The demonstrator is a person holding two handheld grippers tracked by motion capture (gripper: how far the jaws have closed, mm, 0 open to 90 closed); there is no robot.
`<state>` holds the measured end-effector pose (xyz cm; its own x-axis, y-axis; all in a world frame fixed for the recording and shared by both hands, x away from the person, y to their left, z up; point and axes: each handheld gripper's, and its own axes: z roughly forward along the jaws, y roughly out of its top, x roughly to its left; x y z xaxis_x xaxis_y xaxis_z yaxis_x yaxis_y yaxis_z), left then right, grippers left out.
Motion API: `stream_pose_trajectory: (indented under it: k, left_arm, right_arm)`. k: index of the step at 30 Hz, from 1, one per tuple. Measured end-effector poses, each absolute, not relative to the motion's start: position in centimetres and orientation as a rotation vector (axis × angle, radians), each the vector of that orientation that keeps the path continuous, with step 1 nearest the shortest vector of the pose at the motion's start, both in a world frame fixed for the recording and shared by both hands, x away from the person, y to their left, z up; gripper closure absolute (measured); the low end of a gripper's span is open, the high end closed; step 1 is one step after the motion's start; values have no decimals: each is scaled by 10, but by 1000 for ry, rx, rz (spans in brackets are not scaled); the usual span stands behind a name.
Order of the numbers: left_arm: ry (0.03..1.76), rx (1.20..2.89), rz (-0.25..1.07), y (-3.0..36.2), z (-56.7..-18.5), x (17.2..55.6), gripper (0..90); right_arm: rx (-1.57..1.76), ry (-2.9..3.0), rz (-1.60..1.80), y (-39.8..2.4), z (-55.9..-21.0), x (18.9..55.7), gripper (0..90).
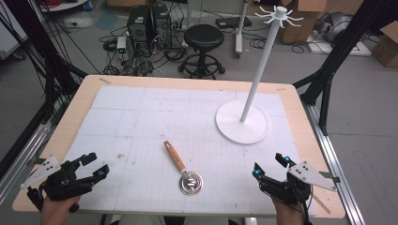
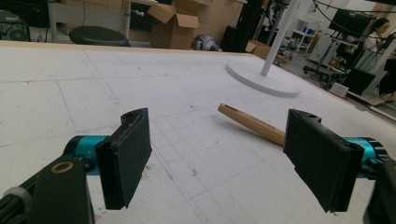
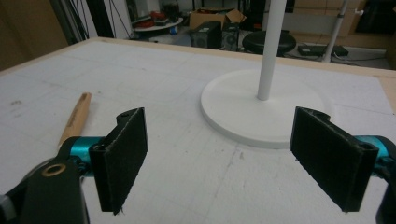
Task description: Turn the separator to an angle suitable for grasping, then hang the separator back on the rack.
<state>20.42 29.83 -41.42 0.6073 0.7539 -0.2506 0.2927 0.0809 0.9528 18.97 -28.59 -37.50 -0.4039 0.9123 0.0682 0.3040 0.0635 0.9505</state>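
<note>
A utensil with a wooden handle [image 1: 174, 156] and a round metal head [image 1: 190, 183] lies flat near the table's front middle. Its handle [image 2: 252, 123] shows between my left jaws, farther off, and at the left [image 3: 75, 117] of the right gripper view. A white stand with a round base [image 1: 242, 122], a tall pole [image 1: 259, 65] and hooks at the top rises at the back right; its base [image 3: 261, 107] lies ahead of my right gripper. My left gripper [image 1: 93, 165] rests open at the front left corner. My right gripper [image 1: 269, 166] is open at the front right. Both hold nothing.
The wooden table [image 1: 80, 98] carries a white gridded mat [image 1: 141, 117]. Behind the table are a black stool [image 1: 203, 38], computer towers [image 1: 148, 23], cables and cardboard boxes [image 1: 386, 44]. Black frame legs [image 1: 333, 61] flank the table.
</note>
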Motion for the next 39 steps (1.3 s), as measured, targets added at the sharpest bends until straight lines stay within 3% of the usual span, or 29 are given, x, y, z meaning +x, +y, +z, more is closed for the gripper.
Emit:
stream_pose_trajectory:
  k: [19,39]
  left_arm:
    - [920,1506,428,296,-414,206,237]
    - [930,1517,437,296,-415,205,237]
  right_arm:
    - [1196,1800,1361,-265,-375,195,191]
    - [1080,2179,1252,-132,-395,252,184]
